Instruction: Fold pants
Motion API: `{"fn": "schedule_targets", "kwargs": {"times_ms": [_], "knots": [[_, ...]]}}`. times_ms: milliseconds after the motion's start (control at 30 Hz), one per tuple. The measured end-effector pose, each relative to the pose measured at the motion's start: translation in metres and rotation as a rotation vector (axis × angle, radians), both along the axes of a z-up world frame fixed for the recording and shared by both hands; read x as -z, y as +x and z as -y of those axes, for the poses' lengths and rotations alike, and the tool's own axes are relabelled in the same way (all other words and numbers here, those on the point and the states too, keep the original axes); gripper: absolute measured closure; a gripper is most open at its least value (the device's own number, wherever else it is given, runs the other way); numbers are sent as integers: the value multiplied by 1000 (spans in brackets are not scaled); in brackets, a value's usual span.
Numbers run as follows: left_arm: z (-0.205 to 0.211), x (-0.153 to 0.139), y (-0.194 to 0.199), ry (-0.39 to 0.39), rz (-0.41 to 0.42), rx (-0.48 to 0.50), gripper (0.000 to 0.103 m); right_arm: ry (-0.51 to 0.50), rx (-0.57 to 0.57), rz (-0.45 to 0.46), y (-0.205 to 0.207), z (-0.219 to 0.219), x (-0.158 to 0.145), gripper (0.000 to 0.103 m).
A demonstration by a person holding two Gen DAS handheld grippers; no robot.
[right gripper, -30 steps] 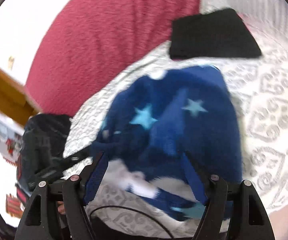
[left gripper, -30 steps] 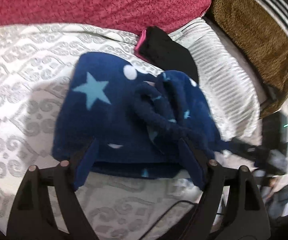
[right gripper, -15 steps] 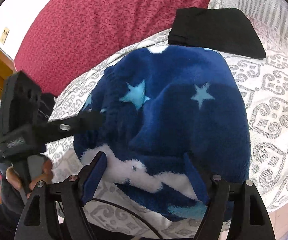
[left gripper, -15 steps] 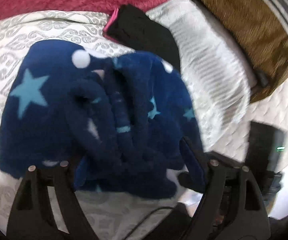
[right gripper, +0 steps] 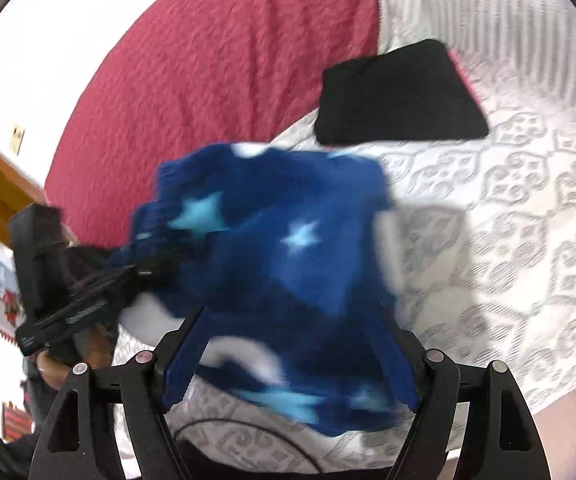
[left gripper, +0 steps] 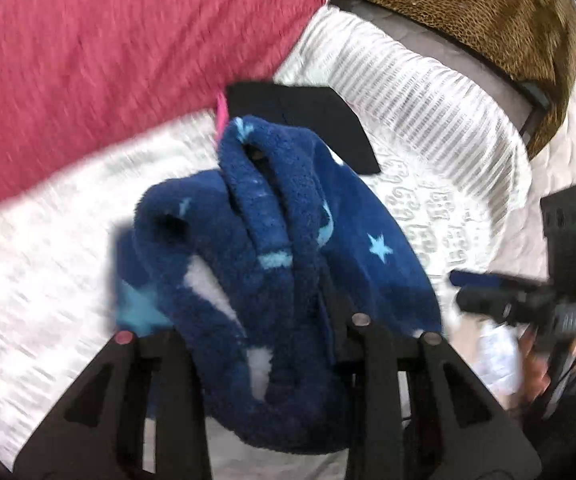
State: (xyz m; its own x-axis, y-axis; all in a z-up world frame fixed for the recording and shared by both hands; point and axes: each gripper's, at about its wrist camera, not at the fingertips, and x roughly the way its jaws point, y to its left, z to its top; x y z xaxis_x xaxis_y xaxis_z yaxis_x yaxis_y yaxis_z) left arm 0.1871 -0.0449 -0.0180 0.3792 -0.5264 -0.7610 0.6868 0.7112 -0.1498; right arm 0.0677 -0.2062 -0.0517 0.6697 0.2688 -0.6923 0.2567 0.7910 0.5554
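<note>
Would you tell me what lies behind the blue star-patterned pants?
Behind the blue pants lies a folded black garment on the patterned bedspread, a red cover beyond. The pants hide the bedspread beneath them.

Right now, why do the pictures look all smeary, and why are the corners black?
Left wrist view: the red pillow and patterned bedspread streak with motion blur, while the blue star pants look sharper. Right wrist view: the pants smear, the folded black cloth is soft-edged, and a grey shadow falls beside the pants. Both views: the fisheye lens bends edges and leaves dark corners.

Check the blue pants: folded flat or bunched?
Bunched. The pants hang in thick rolls from the left gripper, lifted off the bedspread.
</note>
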Motion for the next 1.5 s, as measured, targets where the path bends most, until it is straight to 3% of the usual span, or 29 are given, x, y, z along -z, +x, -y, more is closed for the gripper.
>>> {"fn": "schedule_targets", "kwargs": {"times_ms": [133,267,300,367,500,767,1000,1167,1333,1500], "knots": [[-25,19,26,103,36,-49,54,-1,38,-91,11,4,21,21],[-47,86,53,202,-114,-138,39,85,-9,-233,29,-8,66,21],[-56,101,57,191,-155,-163,35,116,-17,-259,31,-10,77,21],[-69,107,58,131,-152,-211,18,180,-20,-265,32,-11,88,21],[-81,112,61,54,-201,-229,17,155,-30,-262,32,-5,81,20],[-73,108,56,73,-188,-218,15,107,-26,-221,37,2,60,20],[-80,116,62,38,-242,-241,9,158,-32,-234,61,15,67,20],[-81,118,63,33,-247,-240,5,255,-30,-241,60,17,82,20],[-85,124,66,1,-280,-245,2,276,-28,-249,58,21,88,18],[-92,138,71,-71,-393,-268,1,345,-54,-239,64,15,94,17]]}}
